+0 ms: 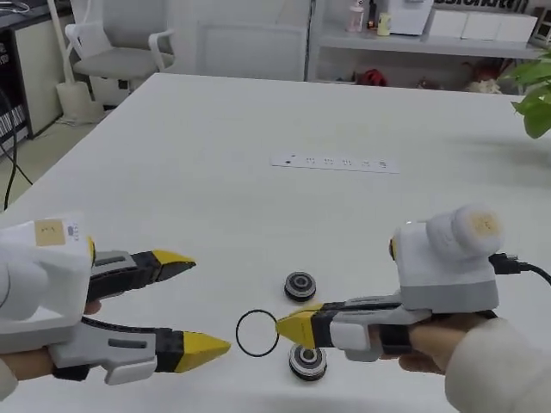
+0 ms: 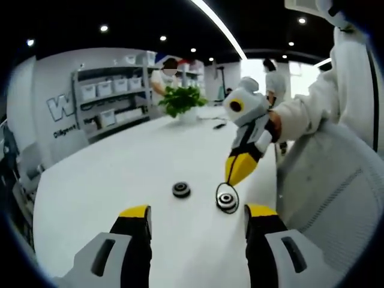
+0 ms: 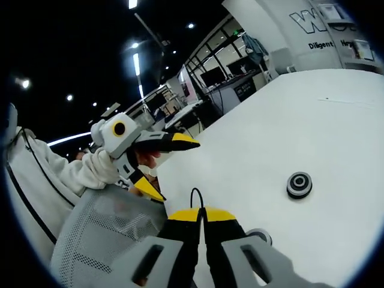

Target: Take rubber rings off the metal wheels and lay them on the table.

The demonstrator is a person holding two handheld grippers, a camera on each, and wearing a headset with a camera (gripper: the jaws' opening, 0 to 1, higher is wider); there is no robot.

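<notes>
The right claw (image 1: 281, 328) is pressed together on 1 thin rubber ring (image 1: 256, 334), held low at the bench (image 1: 258, 155); whether the ring touches it I cannot tell. It sits just beside the near metal wheel (image 1: 307, 362), with the far wheel (image 1: 300, 286) a little beyond. The left claw (image 1: 211, 305) is spread, holding nothing. The risk, I judge: the pinch catches only the ring's edge, so a jerk could flick it away, or it could drop onto the near wheel
</notes>
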